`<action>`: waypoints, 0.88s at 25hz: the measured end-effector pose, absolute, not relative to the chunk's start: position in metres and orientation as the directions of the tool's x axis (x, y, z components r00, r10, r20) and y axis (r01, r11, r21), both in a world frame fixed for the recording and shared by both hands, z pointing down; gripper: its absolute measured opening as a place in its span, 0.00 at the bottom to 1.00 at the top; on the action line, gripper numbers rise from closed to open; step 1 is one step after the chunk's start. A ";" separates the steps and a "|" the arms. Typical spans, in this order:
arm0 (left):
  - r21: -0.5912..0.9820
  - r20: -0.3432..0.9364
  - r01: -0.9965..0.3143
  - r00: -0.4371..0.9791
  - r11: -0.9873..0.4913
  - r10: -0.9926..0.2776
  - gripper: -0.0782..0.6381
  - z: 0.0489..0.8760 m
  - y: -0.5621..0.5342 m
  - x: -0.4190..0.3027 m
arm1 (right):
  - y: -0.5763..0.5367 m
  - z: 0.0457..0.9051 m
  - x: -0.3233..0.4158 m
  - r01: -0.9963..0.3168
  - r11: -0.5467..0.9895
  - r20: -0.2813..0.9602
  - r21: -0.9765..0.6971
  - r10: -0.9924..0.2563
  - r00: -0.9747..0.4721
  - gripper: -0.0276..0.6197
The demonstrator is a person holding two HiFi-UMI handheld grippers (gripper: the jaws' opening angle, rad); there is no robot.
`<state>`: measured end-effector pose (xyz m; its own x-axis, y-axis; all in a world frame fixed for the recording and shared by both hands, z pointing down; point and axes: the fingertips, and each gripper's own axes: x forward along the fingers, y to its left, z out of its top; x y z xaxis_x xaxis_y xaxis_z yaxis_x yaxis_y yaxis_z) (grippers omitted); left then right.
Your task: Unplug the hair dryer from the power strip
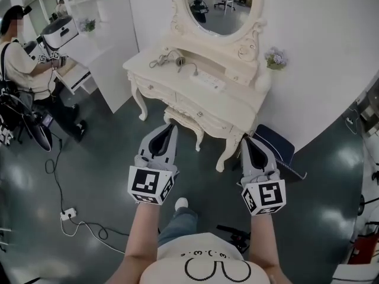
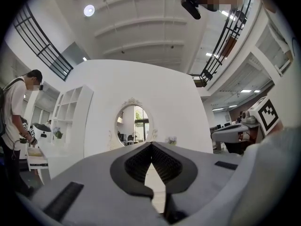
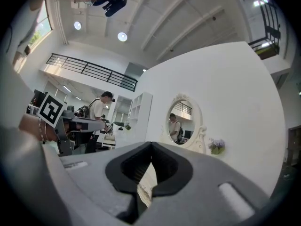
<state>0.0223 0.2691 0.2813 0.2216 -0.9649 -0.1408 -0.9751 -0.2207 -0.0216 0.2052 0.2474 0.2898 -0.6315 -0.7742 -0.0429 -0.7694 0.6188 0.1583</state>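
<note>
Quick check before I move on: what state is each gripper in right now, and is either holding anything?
Left gripper: closed, holding nothing.
Right gripper: closed, holding nothing.

Open floor (image 1: 106,158) right up to the bench (image 1: 240,102). Stool (image 1: 185,118) tucked under its front, dark case (image 1: 273,142) on the floor at its right. Mirror (image 1: 222,5) and wall close the back. Hair dryer (image 1: 176,58) and power strip (image 1: 207,80) sit mid-top, front edge bare. Socket block (image 1: 68,214) with loose cable far left.
</note>
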 end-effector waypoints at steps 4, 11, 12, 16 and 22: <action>-0.035 -0.120 -0.968 0.251 -0.249 -0.960 0.11 0.282 0.200 -0.016 | 0.181 0.289 0.166 -0.790 0.589 -0.031 0.171 -0.798 -0.602 0.03; -0.053 -0.098 -0.959 0.283 -0.279 -0.954 0.11 0.285 0.109 -0.060 | 0.095 0.288 0.125 -0.817 0.541 -0.014 0.200 -0.832 -0.554 0.03; -0.049 -0.095 -0.958 0.285 -0.282 -0.954 0.11 0.287 0.101 -0.063 | 0.088 0.290 0.121 -0.819 0.539 -0.008 0.198 -0.834 -0.551 0.03; -0.021 -0.091 -0.952 0.307 -0.306 -0.947 0.11 0.298 0.077 -0.070 | 0.067 0.300 0.108 -0.820 0.538 0.017 0.197 -0.838 -0.546 0.03; 0.011 -0.069 -0.949 0.315 -0.317 -0.947 0.11 0.317 0.037 -0.078 | 0.027 0.316 0.097 -0.816 0.547 0.045 0.185 -0.834 -0.549 0.03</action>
